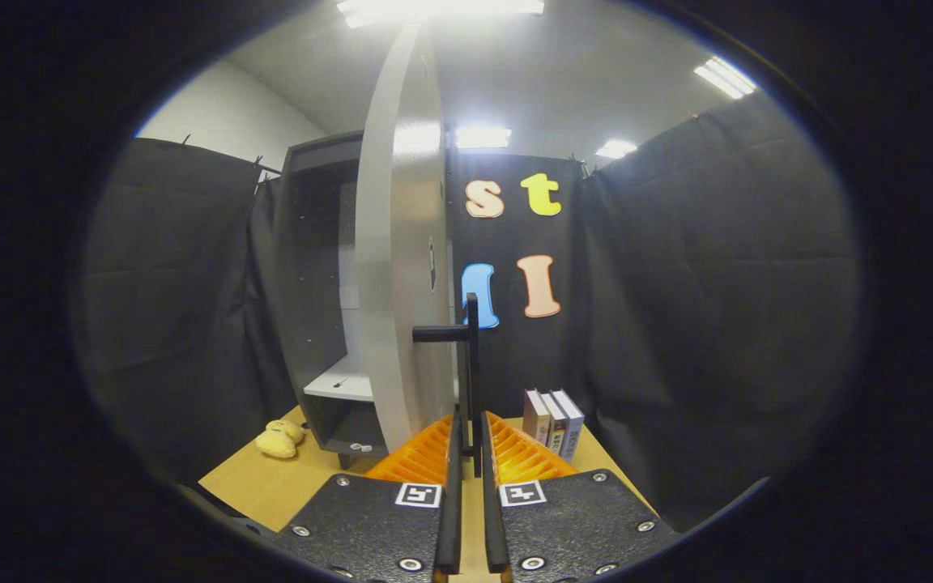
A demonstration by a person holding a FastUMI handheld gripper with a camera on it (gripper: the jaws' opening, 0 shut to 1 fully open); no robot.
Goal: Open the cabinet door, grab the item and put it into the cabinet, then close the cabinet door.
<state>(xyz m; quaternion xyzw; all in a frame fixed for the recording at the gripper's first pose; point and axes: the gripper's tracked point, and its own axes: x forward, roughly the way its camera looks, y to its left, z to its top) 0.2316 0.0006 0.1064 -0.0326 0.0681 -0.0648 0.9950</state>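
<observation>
A: What did the gripper view show of the gripper (470, 441)?

B: Its two fingers were drawn in narrow, and the dark vertical bar of the handle (471, 380) stood in the slim gap between them. The fingertips (434, 441) lay right against the bar on either side — it looked pinched, both sides pressing.

A: And the handle itself?

B: A black upright bar with a short stub joining it to the door (402, 267). The bar rose above the fingers; its lower end ran down between them.

A: How did the door stand?

B: Swung out, nearly edge-on to the camera — a pale grey panel, tall, with a small dark mark partway up its face.

A: The cabinet (317, 283)?

B: Dark grey, left of the door, open. Inside, a pale shelf (342, 380) showed low down, with a darker space beneath it. It stood on a tan table (272, 486).

A: Where was the item?

B: A small yellow plush toy (280, 439) lay on the table just left of the cabinet's base, outside it, well apart from the fingers.

A: Anything else?

B: Three books (554, 421) stood upright together on the table, beyond the fingers to the right, near the black cloth wall.
</observation>
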